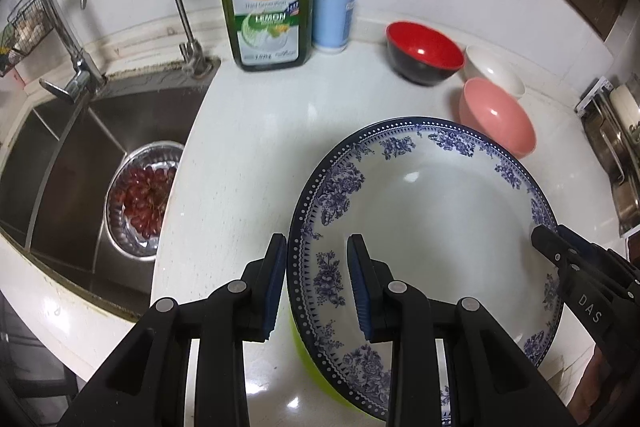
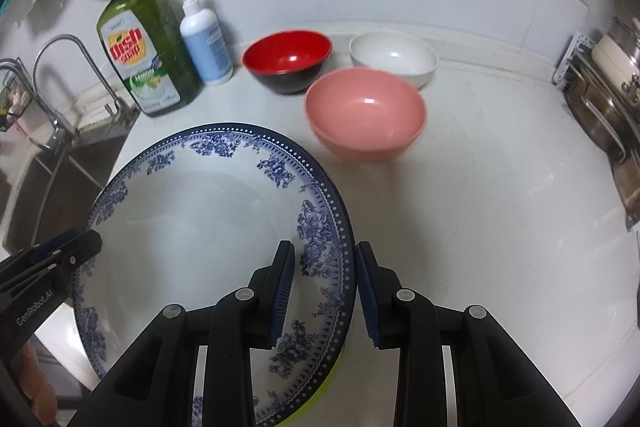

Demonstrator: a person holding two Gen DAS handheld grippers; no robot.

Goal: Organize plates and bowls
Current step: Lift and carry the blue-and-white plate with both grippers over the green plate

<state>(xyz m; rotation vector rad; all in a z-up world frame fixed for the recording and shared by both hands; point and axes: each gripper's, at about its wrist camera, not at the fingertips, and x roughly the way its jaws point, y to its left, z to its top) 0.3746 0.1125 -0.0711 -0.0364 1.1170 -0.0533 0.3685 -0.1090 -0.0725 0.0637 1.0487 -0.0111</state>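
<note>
Both grippers were clamped on the blue-and-white floral porcelain plate (image 1: 432, 203), left gripper (image 1: 318, 283) on its left rim, right gripper (image 2: 324, 291) on its right, carrying it above the white desk (image 2: 500, 227); the bowls lay beyond it.

The white surface (image 2: 480, 227) carries three bowls near the back wall — a red-and-black bowl (image 2: 287, 61), a white bowl (image 2: 394, 55) and a pink bowl (image 2: 365, 113) just in front of them. A green dish soap bottle (image 2: 146, 53) and a white pump bottle (image 2: 205, 43) stand beside the sink — left of the bowls.
</note>
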